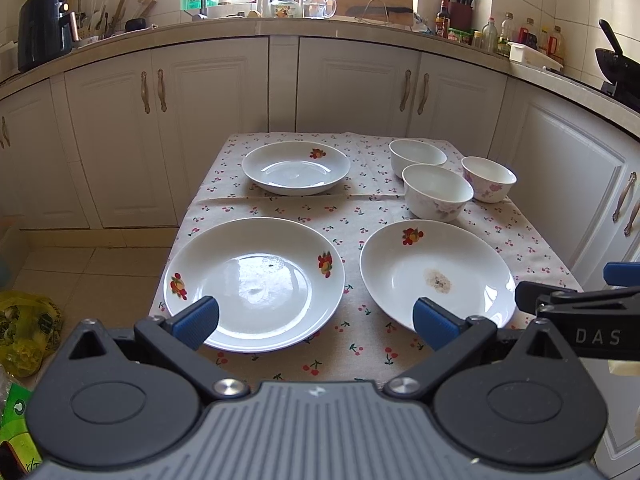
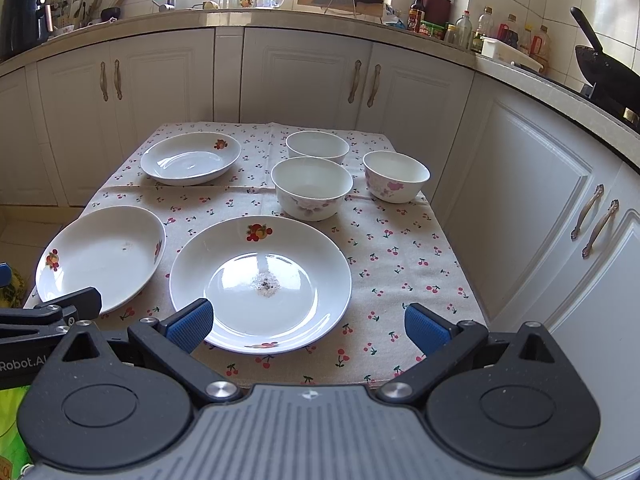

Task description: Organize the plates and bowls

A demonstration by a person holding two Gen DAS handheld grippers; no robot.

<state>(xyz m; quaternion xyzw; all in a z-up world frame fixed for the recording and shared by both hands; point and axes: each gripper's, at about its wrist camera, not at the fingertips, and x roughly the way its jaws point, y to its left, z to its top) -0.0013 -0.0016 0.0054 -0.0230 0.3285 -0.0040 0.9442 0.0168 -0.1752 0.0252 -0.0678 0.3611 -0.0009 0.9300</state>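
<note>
Here, both claws were wide open and held nothing. The left claw (image 1: 316,316) hung over the near edge of the bench (image 1: 352,344), with its blue fingers (image 1: 198,318) spread far apart. The right claw (image 2: 308,322) hung just beside it, over the same near edge, and its blue fingers (image 2: 424,330) were spread the same way.

The bench had a cloth with little red cherries (image 2: 400,264) on it. Three plates and three bowls sat on the cloth, all right side up and apart from each other.

The near left plate (image 1: 256,284) was big and white, with fruit pictures on its rim. It lay right in front of the left claw. The near right plate (image 2: 260,280) lay just beside it, in front of the right claw. It had a fruit picture at the far rim and a small brown dirty spot in the middle. The far plate (image 1: 296,168) was at the back left of the bench, well apart from the two near ones.

The bowls were grouped at the back right. The front bowl (image 2: 312,188) had soft pink flowers on its side and stood just behind the near right plate. The back bowl (image 2: 317,146) stood close behind it. I could not tell if those two touched. The right bowl (image 2: 396,176) had pink flowers too and stood alone near the right edge of the bench.

Behind the bench were white cupboards (image 1: 208,132).
</note>
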